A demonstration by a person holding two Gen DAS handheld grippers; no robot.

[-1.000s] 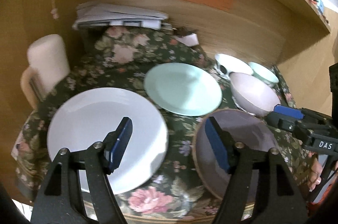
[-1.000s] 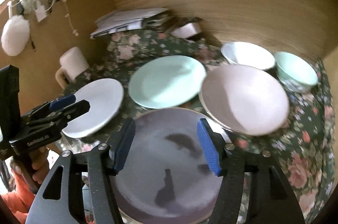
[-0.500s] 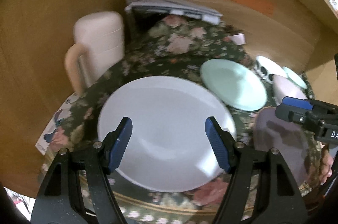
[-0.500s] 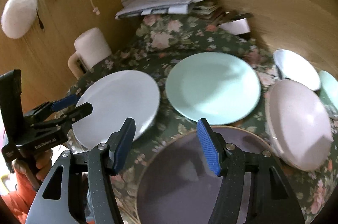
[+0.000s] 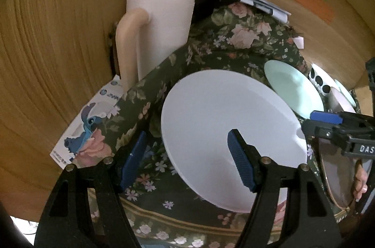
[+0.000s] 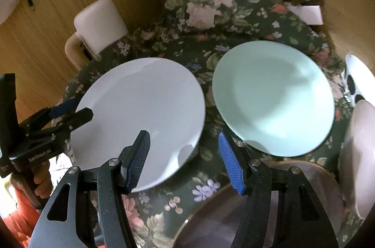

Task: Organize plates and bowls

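Both grippers have swung over from the dark plate to the white plate on the floral-clothed counter; left gripper and right gripper hang above it, jaws apart and empty, probably about to lift it

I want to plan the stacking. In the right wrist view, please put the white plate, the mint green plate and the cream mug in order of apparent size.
1. white plate and mint green plate: they look about alike, so I do not rank them.
2. cream mug: clearly smallest, though it stands farther from the camera.
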